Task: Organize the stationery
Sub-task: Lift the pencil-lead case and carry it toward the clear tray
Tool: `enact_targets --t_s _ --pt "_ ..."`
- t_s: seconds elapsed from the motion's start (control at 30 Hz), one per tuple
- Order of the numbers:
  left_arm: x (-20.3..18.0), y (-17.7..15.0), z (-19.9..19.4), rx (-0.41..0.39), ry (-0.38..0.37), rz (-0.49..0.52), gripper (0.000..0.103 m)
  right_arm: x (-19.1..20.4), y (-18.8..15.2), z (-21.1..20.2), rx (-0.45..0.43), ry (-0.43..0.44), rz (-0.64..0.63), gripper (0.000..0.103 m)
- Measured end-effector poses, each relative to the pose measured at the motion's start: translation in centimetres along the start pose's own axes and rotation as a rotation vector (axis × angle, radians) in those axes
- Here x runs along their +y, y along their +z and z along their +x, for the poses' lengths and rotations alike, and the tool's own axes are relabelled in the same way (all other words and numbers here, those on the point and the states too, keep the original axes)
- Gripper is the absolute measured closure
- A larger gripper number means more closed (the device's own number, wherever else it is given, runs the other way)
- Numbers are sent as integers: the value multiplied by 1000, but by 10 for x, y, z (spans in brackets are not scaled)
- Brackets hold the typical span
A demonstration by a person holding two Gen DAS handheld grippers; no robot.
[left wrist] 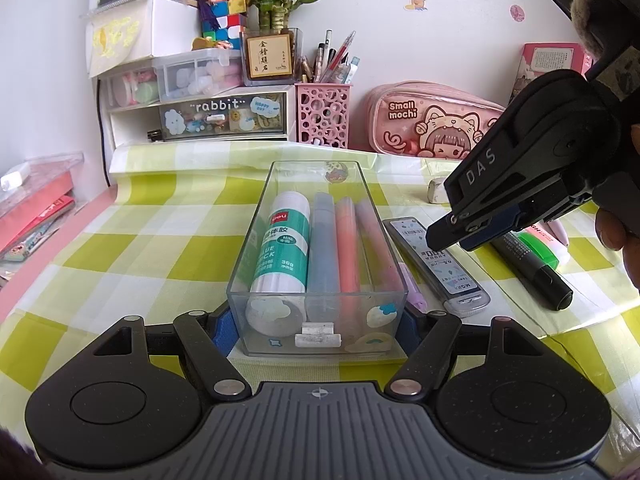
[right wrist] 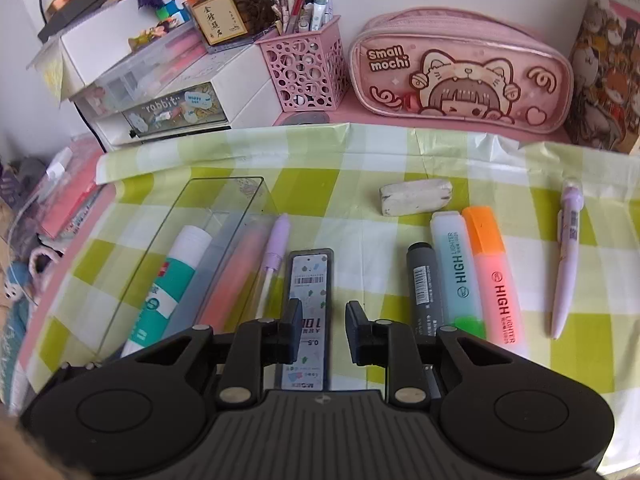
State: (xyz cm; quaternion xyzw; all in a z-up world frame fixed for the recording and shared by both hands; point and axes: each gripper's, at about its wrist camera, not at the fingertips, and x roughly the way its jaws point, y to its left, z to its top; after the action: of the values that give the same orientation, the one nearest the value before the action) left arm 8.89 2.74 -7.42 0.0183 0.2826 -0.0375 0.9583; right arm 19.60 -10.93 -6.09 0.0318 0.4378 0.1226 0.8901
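From the left wrist camera, the left gripper (left wrist: 318,330) is seen spread wide around the near end of a clear plastic tray (left wrist: 256,236), a blue pad set at each near corner; whether the pads actually press the walls cannot be told. The tray rests on a green-and-white checked cloth (left wrist: 120,248); inside it a glue stick (left wrist: 282,252) lies along the left wall, with a blue marker (left wrist: 323,248), an orange marker (left wrist: 347,244) and a pink marker (left wrist: 374,240) laid side by side to its right. Just right of the tray a lead refill case (left wrist: 436,264) lies on the cloth; the right gripper (left wrist: 456,236) is seen hanging over its far end, and how its fingers stand cannot be told from this view. A black marker (left wrist: 536,272) lies further right.

From the right wrist camera, the right gripper (right wrist: 324,330) is seen with its fingers parted, one on either side of the lead refill case (right wrist: 308,292), nothing being pinched; whether it touches the case cannot be told. The clear plastic tray (right wrist: 160,248) lies to the left, a lilac pen (right wrist: 272,260) between it and the case. To the right are laid the black marker (right wrist: 424,284), a pale blue highlighter (right wrist: 456,268) and an orange highlighter (right wrist: 496,276); another lilac pen (right wrist: 566,260) lies well apart, and an eraser (right wrist: 416,196) beyond them.
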Motion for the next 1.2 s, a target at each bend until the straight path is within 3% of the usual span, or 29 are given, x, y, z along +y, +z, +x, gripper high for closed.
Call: enact_targets --t_s 0.1,0.3,0.47,0.7,0.93,1.2 --pt "2 1 -1 2 10 -7 30 12 -5 6 38 25 -74 80" --pt "6 1 0 2 26 -3 31 35 -12 13 22 -68 -225 81" --pt "6 1 0 3 22 -5 31 14 -6 9 5 -3 -85 82" --pt "5 1 1 4 20 -6 30 0 0 5 -18 178 74 81" --pt "6 1 2 4 17 -7 30 2 -1 14 19 204 70 79" --pt "6 2 1 5 15 -11 30 26 -4 10 13 113 -82 79"
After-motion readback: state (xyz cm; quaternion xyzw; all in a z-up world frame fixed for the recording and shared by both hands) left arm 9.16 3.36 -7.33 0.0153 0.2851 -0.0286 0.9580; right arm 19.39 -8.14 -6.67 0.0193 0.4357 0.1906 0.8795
